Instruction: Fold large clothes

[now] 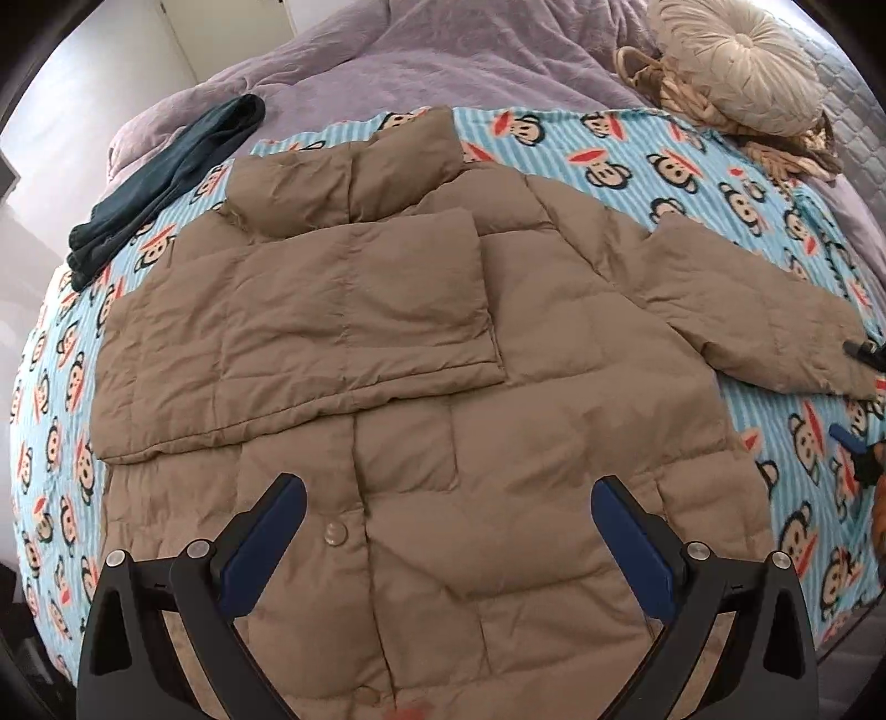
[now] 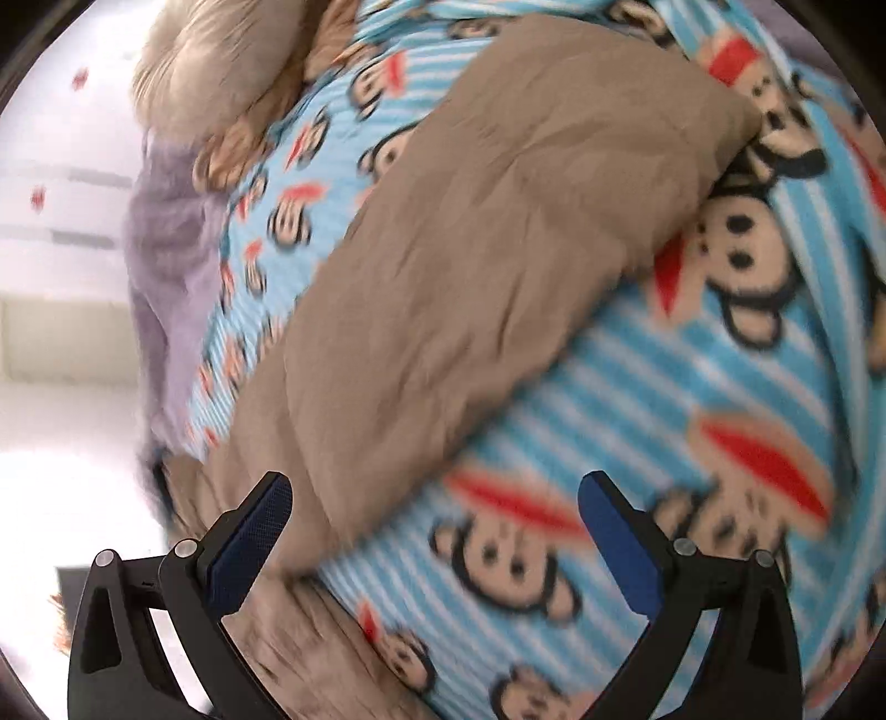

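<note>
A tan puffer jacket [image 1: 421, 354] lies front up on a blue monkey-print blanket [image 1: 626, 149]. Its left sleeve [image 1: 310, 327] is folded across the chest. Its right sleeve [image 1: 764, 315] stretches out to the right. My left gripper [image 1: 448, 498] is open and empty above the jacket's lower front, near a snap button [image 1: 335, 534]. My right gripper [image 2: 434, 498] is open, close over the right sleeve [image 2: 487, 249] and the blanket [image 2: 692, 387]; this view is blurred. The right gripper also shows at the sleeve's cuff in the left wrist view [image 1: 864, 387].
A dark teal garment [image 1: 166, 177] lies at the blanket's far left. A round cream cushion [image 1: 736, 61] and a knotted beige pillow [image 1: 686, 94] sit at the back right on a purple bedspread [image 1: 443, 50]. The bed's edge falls away at the left.
</note>
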Action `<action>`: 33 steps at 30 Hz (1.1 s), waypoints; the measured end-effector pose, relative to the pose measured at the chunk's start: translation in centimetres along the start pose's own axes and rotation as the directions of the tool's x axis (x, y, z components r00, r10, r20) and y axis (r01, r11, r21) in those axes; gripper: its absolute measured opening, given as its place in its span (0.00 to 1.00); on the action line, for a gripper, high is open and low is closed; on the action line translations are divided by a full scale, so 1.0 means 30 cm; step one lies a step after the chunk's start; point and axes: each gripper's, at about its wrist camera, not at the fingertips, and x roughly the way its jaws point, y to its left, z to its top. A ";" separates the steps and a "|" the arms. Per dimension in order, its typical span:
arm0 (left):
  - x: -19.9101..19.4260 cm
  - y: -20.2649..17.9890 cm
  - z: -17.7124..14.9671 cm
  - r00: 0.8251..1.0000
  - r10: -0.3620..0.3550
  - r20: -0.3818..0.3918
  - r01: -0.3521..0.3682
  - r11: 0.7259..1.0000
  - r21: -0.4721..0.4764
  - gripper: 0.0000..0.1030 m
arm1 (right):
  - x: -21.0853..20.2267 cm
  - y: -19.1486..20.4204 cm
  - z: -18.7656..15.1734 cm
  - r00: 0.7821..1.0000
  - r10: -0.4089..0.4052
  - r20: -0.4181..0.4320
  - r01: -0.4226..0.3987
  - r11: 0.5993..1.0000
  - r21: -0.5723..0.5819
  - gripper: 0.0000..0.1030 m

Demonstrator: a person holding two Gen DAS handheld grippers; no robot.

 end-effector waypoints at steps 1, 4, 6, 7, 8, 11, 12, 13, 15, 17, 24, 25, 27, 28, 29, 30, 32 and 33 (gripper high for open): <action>0.009 -0.001 0.004 1.000 0.007 -0.009 -0.007 1.000 -0.006 1.00 | 0.010 -0.013 0.023 1.000 0.021 0.006 -0.021 0.999 0.027 1.00; 0.029 0.003 0.018 0.999 -0.006 -0.036 0.005 1.000 -0.021 1.00 | 0.049 -0.061 0.100 0.993 0.115 0.032 -0.118 0.984 0.131 1.00; 0.026 0.005 0.031 0.999 -0.010 -0.032 0.009 0.999 -0.035 1.00 | 0.074 -0.088 0.146 0.980 0.182 0.074 -0.194 0.957 0.213 1.00; 0.023 0.008 0.039 0.999 -0.013 -0.029 0.012 0.999 -0.040 1.00 | 0.083 -0.100 0.162 0.973 0.209 0.094 -0.226 0.940 0.256 1.00; 0.017 0.013 0.052 0.999 -0.022 -0.026 0.020 0.999 -0.050 1.00 | 0.088 -0.104 0.173 0.968 0.229 0.108 -0.250 0.924 0.288 0.99; -0.007 0.035 0.087 1.000 -0.030 0.003 0.030 0.997 -0.077 1.00 | 0.103 -0.095 0.188 0.953 0.276 0.121 -0.301 0.884 0.356 0.55; -0.017 0.045 0.099 1.000 -0.028 0.015 0.029 0.996 -0.083 1.00 | 0.107 -0.082 0.193 0.955 0.278 0.105 -0.296 0.884 0.362 0.33; -0.027 0.059 0.116 0.999 -0.023 0.030 0.025 0.996 -0.090 1.00 | 0.112 -0.067 0.197 0.958 0.273 0.083 -0.284 0.889 0.359 0.06; -0.038 0.084 0.138 0.999 -0.015 0.047 0.019 0.995 -0.100 1.00 | 0.101 -0.025 0.202 0.953 0.294 0.075 -0.302 0.896 0.327 0.06; -0.048 0.122 0.160 0.998 -0.003 0.061 0.011 0.993 -0.119 1.00 | 0.073 0.054 0.207 0.955 0.287 0.080 -0.298 0.924 0.239 0.06; -0.067 0.293 0.210 0.993 0.037 0.115 -0.015 0.983 -0.183 1.00 | 0.014 0.461 0.129 0.953 0.298 0.050 -0.290 0.948 -0.128 0.06; -0.067 0.327 0.216 0.992 0.043 0.122 -0.018 0.981 -0.195 1.00 | 0.019 0.526 0.104 0.953 0.299 0.042 -0.287 0.941 -0.182 0.06; -0.059 0.395 0.225 0.990 0.053 0.133 -0.023 0.975 -0.221 1.00 | 0.036 0.700 0.021 0.953 0.301 0.019 -0.279 0.903 -0.326 0.06; -0.052 0.429 0.230 0.989 0.059 0.134 -0.026 0.972 -0.233 1.00 | 0.051 0.783 -0.031 0.955 0.296 0.009 -0.268 0.876 -0.401 0.06; -0.044 0.467 0.234 0.989 0.066 0.133 -0.031 0.969 -0.246 1.00 | 0.065 0.848 -0.080 0.958 0.286 0.001 -0.253 0.849 -0.464 0.06; -0.037 0.506 0.239 0.988 0.074 0.135 -0.036 0.965 -0.260 1.00 | 0.101 0.950 -0.164 0.964 0.266 -0.014 -0.228 0.796 -0.561 0.06; -0.031 0.564 0.236 0.986 0.076 0.146 -0.032 0.959 -0.281 1.00 | 0.161 1.052 -0.303 0.971 0.234 -0.044 -0.202 0.713 -0.671 0.06; -0.025 0.589 0.235 0.986 0.074 0.151 -0.028 0.957 -0.288 1.00 | 0.219 1.116 -0.397 0.975 0.208 -0.073 -0.195 0.659 -0.727 0.06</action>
